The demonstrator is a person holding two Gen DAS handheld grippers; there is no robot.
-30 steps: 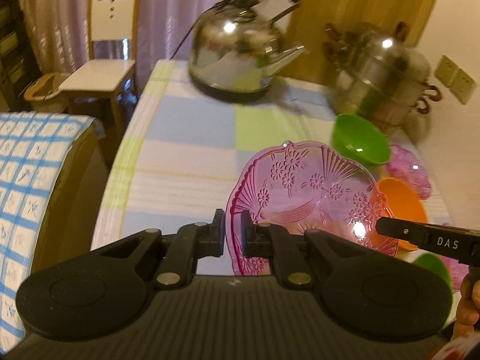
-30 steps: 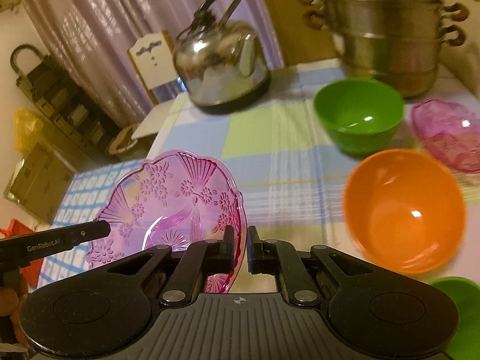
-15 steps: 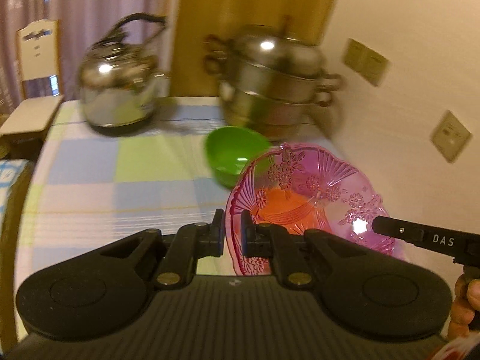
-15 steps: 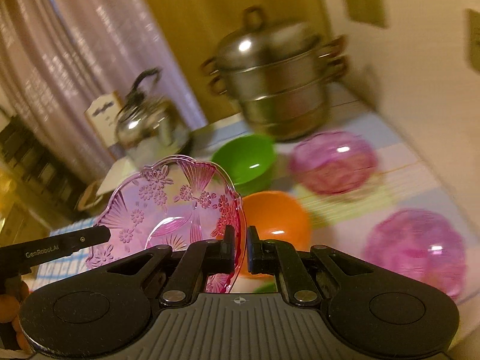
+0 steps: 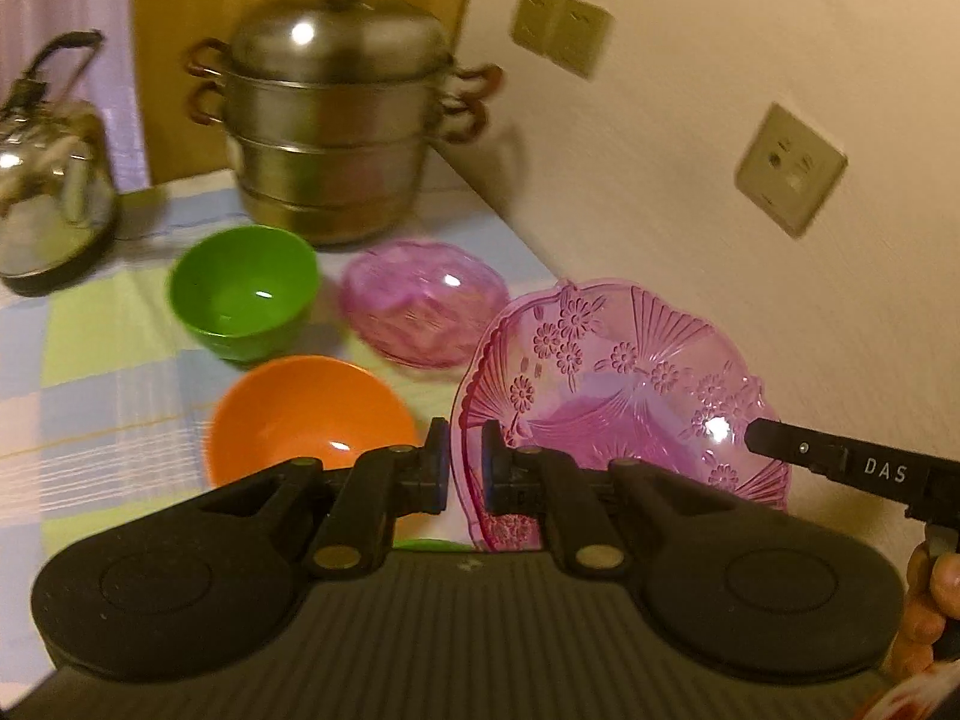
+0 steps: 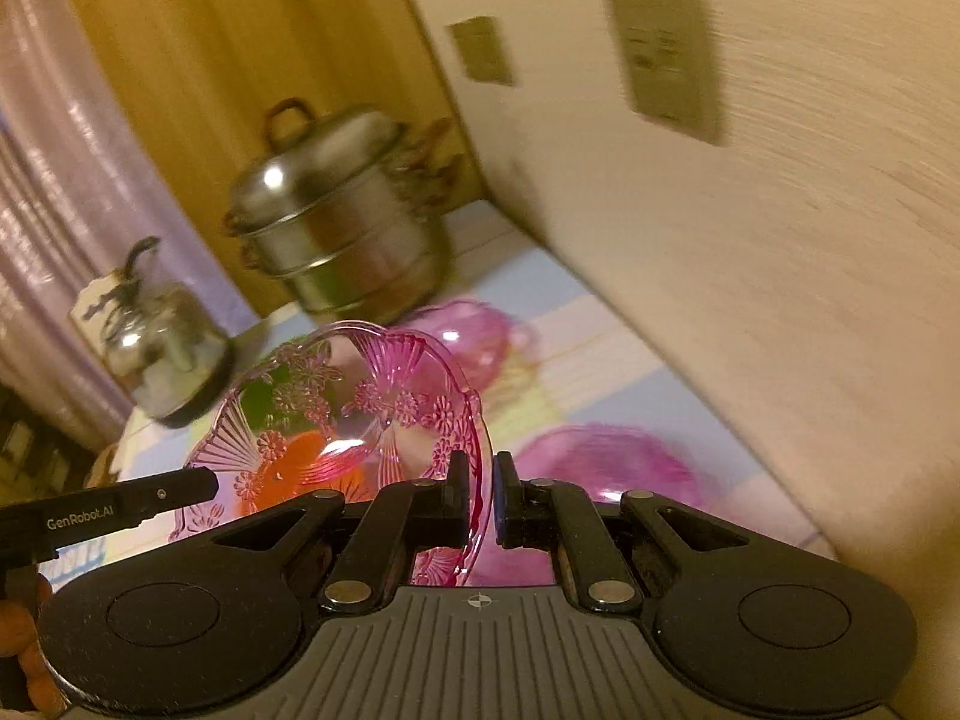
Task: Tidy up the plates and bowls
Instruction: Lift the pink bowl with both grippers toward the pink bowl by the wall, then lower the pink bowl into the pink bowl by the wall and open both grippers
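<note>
Pink glass plate (image 5: 624,384) was pinched at opposite rims by left gripper (image 5: 461,468) and right gripper (image 6: 480,495) (likely for balance), carried above the worktop's (image 5: 108,372) wall-side edge, over the bowls.

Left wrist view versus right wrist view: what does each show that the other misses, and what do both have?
Only the left wrist view shows the green bowl and orange bowl plainly in the open.

Only the right wrist view shows a second pink dish lying near the wall, and a chair back behind the kettle.

Both show the flower-patterned pink plate held at opposite rims, with the left gripper and right gripper each shut on it. Both also show the steamer pot and a pink dish in front of it.
</note>
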